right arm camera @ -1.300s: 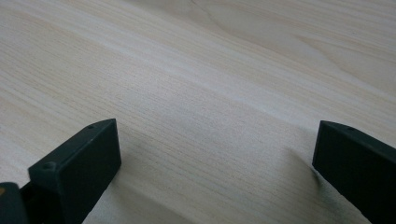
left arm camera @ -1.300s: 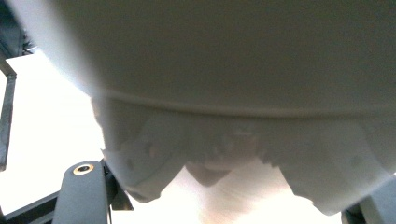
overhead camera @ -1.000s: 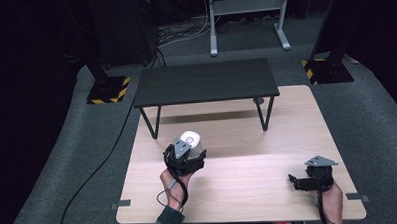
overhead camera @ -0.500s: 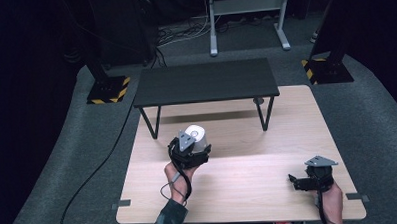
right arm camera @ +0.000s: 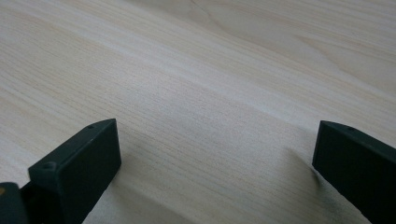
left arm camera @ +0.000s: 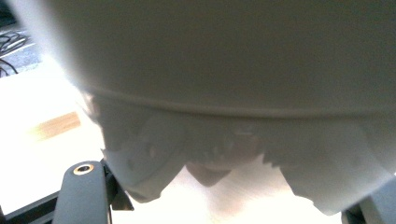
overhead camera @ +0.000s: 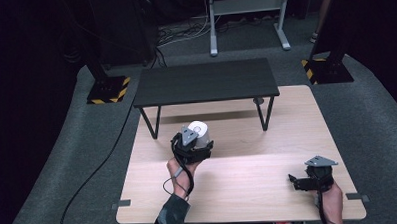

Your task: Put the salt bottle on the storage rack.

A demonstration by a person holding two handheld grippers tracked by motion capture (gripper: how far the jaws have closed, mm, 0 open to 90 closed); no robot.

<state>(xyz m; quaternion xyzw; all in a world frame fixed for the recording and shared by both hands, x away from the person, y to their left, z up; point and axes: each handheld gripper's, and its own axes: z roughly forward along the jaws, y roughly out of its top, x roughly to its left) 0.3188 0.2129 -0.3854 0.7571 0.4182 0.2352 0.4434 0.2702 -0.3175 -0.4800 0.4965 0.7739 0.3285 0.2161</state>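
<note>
My left gripper [overhead camera: 196, 140] hangs over the middle left of the wooden table [overhead camera: 249, 195], shut on a white roll [overhead camera: 199, 130] that sticks out past its jaws. In the left gripper view the white roll [left arm camera: 224, 70] sits very close and blurred, with a ragged lower edge, between the two black fingers [left arm camera: 81, 191]. My right gripper [overhead camera: 295, 180] rests low near the table's front right corner. In the right gripper view its jaws [right arm camera: 215, 158] stand wide open over bare wood with nothing between them.
A low black bench [overhead camera: 205, 81] stands across the far half of the wooden table, just beyond the roll. A black cable [overhead camera: 96, 170] trails over the grey carpet at the left. Striped stand bases [overhead camera: 105, 90] sit on the floor behind.
My left gripper has carried the white roll a little to the right and away from the person, closer to the black bench. The right gripper has stayed where it was.
</note>
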